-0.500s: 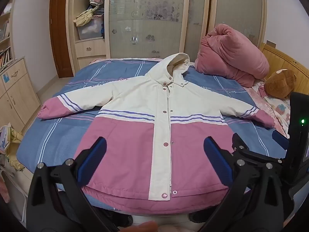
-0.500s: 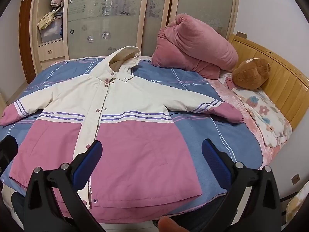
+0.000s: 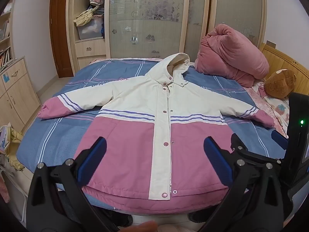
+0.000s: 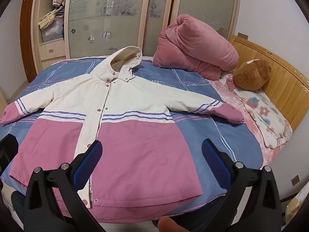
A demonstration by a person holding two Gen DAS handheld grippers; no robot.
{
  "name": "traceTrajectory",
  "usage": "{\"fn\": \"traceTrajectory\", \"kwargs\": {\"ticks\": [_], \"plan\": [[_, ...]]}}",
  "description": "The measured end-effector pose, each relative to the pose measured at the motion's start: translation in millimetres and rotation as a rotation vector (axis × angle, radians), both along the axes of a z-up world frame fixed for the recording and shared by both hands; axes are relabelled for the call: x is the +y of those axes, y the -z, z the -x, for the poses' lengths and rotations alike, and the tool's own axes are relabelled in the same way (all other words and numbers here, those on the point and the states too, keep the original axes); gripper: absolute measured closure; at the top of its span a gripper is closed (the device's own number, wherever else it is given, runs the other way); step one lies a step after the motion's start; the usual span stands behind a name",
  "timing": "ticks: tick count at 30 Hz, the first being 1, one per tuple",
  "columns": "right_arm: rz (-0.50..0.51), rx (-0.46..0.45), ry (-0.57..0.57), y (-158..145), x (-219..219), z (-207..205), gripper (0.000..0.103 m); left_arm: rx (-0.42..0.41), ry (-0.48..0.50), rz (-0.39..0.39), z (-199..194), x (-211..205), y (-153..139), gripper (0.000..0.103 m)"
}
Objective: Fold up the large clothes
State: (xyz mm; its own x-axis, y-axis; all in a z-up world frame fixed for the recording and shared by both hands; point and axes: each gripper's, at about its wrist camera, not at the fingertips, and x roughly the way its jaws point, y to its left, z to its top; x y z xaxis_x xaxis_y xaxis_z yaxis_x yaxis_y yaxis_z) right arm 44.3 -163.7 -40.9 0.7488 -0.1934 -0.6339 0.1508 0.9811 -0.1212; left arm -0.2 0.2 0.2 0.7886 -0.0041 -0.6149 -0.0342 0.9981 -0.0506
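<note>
A hooded jacket (image 3: 154,119) (image 4: 115,119), cream on top and pink below with purple stripes, lies flat and face up on the bed, snapped shut, both sleeves spread out. Its hood points toward the wardrobe. My left gripper (image 3: 154,162) hovers above the pink hem, jaws wide open, nothing between its blue pads. My right gripper (image 4: 151,160) hangs above the jacket's lower right part, also open and empty. The right gripper's body shows at the right edge of the left wrist view.
The bed (image 3: 58,139) has a blue striped cover. A bundled pink quilt (image 3: 229,58) (image 4: 195,44) and a brown plush toy (image 4: 251,75) lie near the wooden headboard (image 4: 280,77). A wardrobe (image 3: 146,19) stands behind, a low cabinet (image 3: 13,90) at left.
</note>
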Motion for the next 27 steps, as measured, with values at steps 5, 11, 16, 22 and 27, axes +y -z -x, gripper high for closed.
{"fn": "traceTrajectory", "kwargs": {"ticks": [5, 11, 16, 22, 27], "plan": [[0.0, 0.001, 0.0, 0.1, 0.2, 0.2, 0.001, 0.002, 0.001, -0.001, -0.2, 0.1, 0.1, 0.002], [-0.003, 0.002, 0.002, 0.2, -0.4, 0.8, 0.001, 0.003, 0.002, -0.001, 2.2, -0.3, 0.1, 0.002], [-0.002, 0.007, 0.0, 3.1, 5.2, 0.3, 0.001, 0.01, 0.009, 0.001, 2.5, 1.0, 3.3, 0.002], [0.001, 0.011, -0.004, 7.3, 2.1, -0.8, 0.001, 0.02, 0.011, 0.002, -1.5, -0.9, 5.9, 0.002], [-0.001, 0.017, -0.006, 8.6, 2.2, -1.9, 0.001, 0.023, 0.011, -0.001, -2.1, -2.6, 6.0, 0.002]]}}
